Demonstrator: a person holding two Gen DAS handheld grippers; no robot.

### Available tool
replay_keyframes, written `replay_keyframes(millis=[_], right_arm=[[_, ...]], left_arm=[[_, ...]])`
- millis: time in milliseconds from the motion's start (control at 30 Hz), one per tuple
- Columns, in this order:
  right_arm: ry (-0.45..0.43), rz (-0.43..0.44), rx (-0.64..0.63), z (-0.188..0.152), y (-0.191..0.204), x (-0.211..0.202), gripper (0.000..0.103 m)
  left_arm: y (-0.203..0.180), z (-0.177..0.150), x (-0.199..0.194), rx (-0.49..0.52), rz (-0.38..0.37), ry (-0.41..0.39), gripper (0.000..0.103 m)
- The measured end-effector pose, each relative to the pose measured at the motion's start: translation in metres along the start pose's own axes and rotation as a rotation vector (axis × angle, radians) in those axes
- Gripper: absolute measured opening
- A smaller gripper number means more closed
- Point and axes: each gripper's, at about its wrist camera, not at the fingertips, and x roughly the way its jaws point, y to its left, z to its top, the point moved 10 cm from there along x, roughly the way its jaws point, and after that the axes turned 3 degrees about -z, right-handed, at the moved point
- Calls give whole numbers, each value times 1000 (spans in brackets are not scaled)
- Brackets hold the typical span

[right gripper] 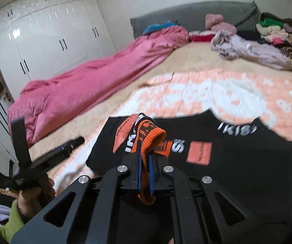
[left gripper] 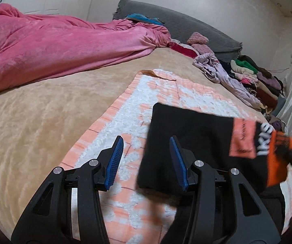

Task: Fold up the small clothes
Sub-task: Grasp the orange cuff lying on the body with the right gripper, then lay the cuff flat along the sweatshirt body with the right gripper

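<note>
Orange cuff (right gripper: 146, 142) sits pinched between the blue pads (right gripper: 139, 168) of your right tool (right gripper: 145, 154). You see this best in the right wrist view, at 6 o'clock. The cuff folds over the tool tips like a little loop, and the jaws are squeezed tight on it. No earlier picture is here, so only this tight grip can be told.

That cuff belongs to the black top (right gripper: 237, 172), which lies on the peach and white blanket (right gripper: 207, 93) on the bed (right gripper: 186, 61). The right wrist view shows white letters and orange squares on the top's front. The left wrist view shows mostly plain black cloth, with the print far over at 3 o'clock.

Your left tool (left gripper: 148, 158) shows up close only in the left wrist view, at 6 o'clock. Its jaws stand partly apart and hold nothing. The edge of the black top lies behind the right-hand blue pad (left gripper: 178, 162); whether it touches the pad you cannot tell. In the right wrist view the left tool is a blurry black shape at 8 o'clock, with your hand (right gripper: 34, 199) and a green sleeve (right gripper: 11, 221) below it.

Both views show the pink quilt (left gripper: 44, 46) at 10 o'clock and a pile of clothes (left gripper: 253, 77) at 2 o'clock. Only the right wrist view shows the white wardrobe (right gripper: 50, 30) well.
</note>
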Motion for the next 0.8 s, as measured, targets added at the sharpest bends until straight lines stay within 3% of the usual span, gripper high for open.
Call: replay_keyframes(millis=[300,567,800], right_arm=[[-40,-159,17,20,-66,-42,5],[31,-285,72,-4,-128,-50,5],[60,-322,96,-17,-156,-50,5]], left_arm=[[-23,-5,0,63,-48,-6,39],[-61,-9,10,138,-105,26,39],[-117,-11,35,221,-151,107,39]])
